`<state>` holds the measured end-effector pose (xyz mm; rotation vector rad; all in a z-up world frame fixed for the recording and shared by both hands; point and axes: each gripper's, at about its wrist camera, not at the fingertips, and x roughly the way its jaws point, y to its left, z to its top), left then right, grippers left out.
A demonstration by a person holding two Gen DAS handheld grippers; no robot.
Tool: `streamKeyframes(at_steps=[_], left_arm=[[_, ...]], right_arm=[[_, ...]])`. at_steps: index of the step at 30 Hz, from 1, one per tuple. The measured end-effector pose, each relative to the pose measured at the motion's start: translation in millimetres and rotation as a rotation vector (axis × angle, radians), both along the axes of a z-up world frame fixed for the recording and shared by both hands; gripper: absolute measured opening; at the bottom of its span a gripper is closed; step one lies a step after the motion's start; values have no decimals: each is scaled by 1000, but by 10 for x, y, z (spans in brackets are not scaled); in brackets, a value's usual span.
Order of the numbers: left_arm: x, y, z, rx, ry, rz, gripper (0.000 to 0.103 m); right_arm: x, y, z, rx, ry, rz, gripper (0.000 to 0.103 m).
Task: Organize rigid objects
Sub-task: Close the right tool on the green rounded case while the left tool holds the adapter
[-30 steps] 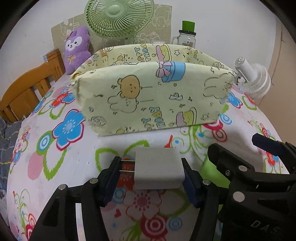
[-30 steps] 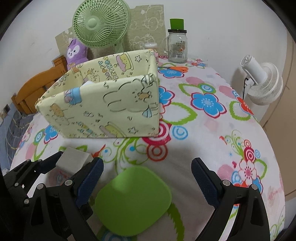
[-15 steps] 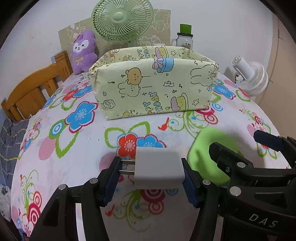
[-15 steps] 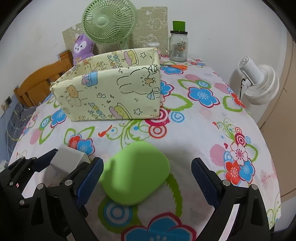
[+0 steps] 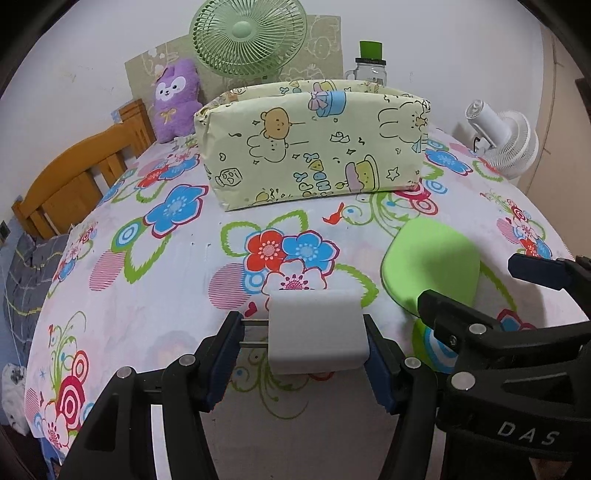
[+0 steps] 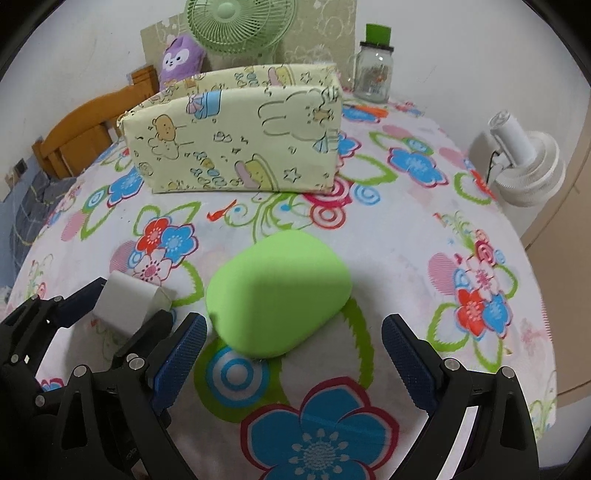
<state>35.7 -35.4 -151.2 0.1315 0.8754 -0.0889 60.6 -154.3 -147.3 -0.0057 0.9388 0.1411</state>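
My left gripper (image 5: 303,354) is shut on a white plug charger (image 5: 316,332), whose two metal prongs stick out to the left; the same charger (image 6: 127,304) shows at the lower left of the right wrist view. A green rounded case (image 6: 277,291) lies on the flowered tablecloth (image 6: 406,229) just ahead of my right gripper (image 6: 295,354), which stands open and empty. In the left wrist view the green case (image 5: 428,269) sits to the right of the charger. A pale yellow cartoon-print fabric bin (image 5: 314,147) stands farther back on the table.
Behind the fabric bin (image 6: 236,140) are a green desk fan (image 5: 247,35), a purple plush toy (image 5: 175,99) and a glass jar with a green lid (image 6: 375,66). A white fan (image 6: 524,162) sits off the right edge, a wooden chair (image 5: 77,181) at the left.
Both grippers have drawn back from the fabric bin toward the table's near side. The left still holds the charger, and the green case now lies farther ahead of the open right gripper.
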Motion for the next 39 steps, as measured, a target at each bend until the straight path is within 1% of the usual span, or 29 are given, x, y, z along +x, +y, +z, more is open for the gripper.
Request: streamKeyframes(at_steps=[2, 9, 15, 18, 19, 22, 26, 29, 31, 33, 35, 39], left_arm=[[12, 14, -1, -9, 4, -1, 64], [90, 61, -3, -17, 10, 14, 64], [154, 93, -4, -24, 13, 13, 64], [163, 64, 1, -5, 8, -3, 64], [168, 65, 4, -2, 8, -4, 64], [191, 86, 3, -16, 16, -14, 64], [252, 155, -1, -43, 29, 1, 64], [287, 190, -1, -46, 32, 8, 64], [302, 189, -1, -40, 30, 6, 64], [306, 181, -2, -34, 26, 2, 64], [303, 175, -4, -29, 21, -2, 64], [290, 184, -5, -33, 20, -4, 64]], right_arm=[[25, -9, -14, -8, 3, -6, 103], [155, -70, -111, 52, 47, -48, 103], [232, -9, -113, 46, 37, -78, 103], [276, 112, -114, 42, 30, -59, 103], [288, 162, -106, 40, 25, -58, 101], [345, 239, -112, 31, 17, -40, 101], [416, 303, -117, 23, 0, -25, 100], [474, 358, -121, 13, -15, -14, 98], [500, 398, -114, 4, -18, -8, 94], [504, 421, -107, 3, -25, 3, 86], [487, 434, -98, 8, -37, 16, 81], [468, 437, -96, 10, -38, 15, 81]])
